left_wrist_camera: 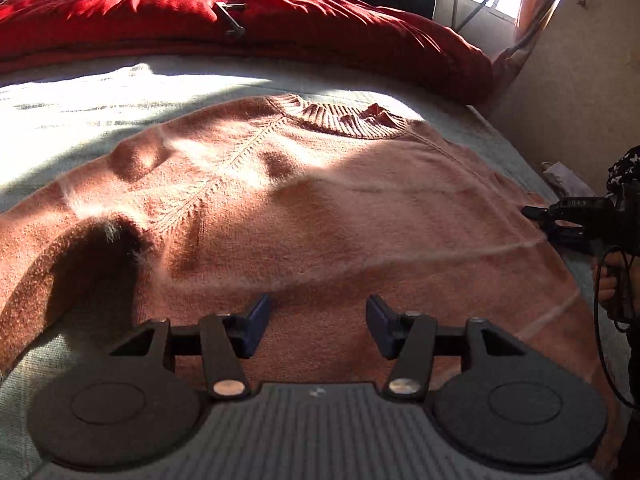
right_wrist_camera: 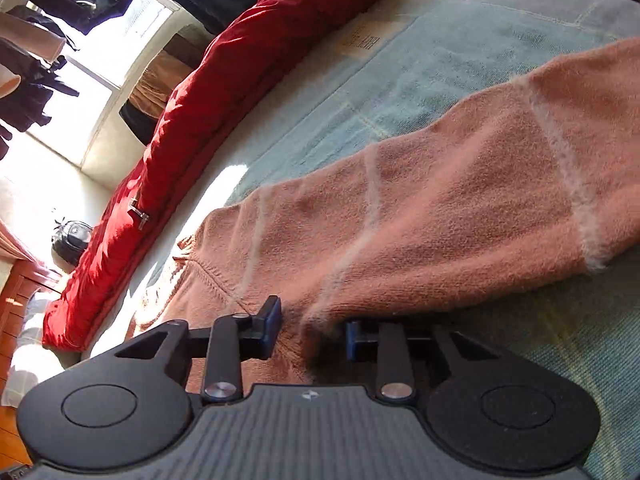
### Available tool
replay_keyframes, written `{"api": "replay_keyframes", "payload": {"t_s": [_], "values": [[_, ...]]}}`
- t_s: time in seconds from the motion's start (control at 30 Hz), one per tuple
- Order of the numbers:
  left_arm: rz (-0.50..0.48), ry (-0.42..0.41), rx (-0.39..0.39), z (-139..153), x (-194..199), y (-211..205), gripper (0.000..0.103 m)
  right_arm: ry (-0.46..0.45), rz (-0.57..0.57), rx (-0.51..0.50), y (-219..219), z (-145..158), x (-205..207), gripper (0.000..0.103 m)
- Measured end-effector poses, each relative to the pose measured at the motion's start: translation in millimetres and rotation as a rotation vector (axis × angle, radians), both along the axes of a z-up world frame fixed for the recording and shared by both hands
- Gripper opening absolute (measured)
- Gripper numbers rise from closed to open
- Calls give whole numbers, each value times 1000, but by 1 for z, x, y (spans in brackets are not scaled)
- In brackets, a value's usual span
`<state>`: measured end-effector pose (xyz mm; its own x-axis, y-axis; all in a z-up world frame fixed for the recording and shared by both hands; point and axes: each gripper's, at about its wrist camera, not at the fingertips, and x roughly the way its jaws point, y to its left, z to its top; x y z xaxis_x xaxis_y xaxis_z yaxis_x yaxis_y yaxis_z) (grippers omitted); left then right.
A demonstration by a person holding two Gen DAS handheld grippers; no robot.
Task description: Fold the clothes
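Observation:
A salmon-pink knitted sweater (left_wrist_camera: 320, 208) lies spread flat on the bed, its ribbed collar (left_wrist_camera: 344, 118) at the far side. My left gripper (left_wrist_camera: 318, 328) hovers open over the near hem, with nothing between its blue pads. The right gripper (left_wrist_camera: 540, 224) sits at the sweater's right edge, held by a person's hand (left_wrist_camera: 608, 284). In the right wrist view the right gripper (right_wrist_camera: 312, 332) is open and straddles the edge of the sweater (right_wrist_camera: 440, 200). Pink fabric fills the gap, and the right pad (right_wrist_camera: 352, 340) is partly hidden under it.
A pale blue-grey sheet (left_wrist_camera: 60, 120) covers the bed. A rumpled red duvet (left_wrist_camera: 280, 20) lies along its far side. A wall (left_wrist_camera: 580, 100) stands close on the right. Beyond are a bright window (right_wrist_camera: 92, 92), hanging dark clothes (right_wrist_camera: 40, 60) and wooden furniture (right_wrist_camera: 16, 304).

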<state>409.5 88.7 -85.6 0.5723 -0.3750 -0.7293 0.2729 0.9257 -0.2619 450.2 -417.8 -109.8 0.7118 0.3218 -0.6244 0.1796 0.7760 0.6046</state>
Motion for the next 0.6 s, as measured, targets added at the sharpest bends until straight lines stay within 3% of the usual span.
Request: {"api": "replay_keyframes", "payload": {"t_s": [0.1,0.2,0.27,0.33,0.5,0.6], "values": [[46,1,74,2,2,10,54,-5,44,-212,10,11,6,20],[28,-23,56,11,2,8,54,68,80,-323,23,21,7,36],[7,-45,37,18,2,4,56,76,106,-370,32,35,-5,60],[-14,-67,19,25,1,1,59,50,131,-403,42,51,-21,71],[-99,-100,56,17,3,-22,59,-100,320,-402,103,69,-32,83],[-159,-114,101,5,4,-40,61,-97,444,-474,149,52,-24,83]]}}
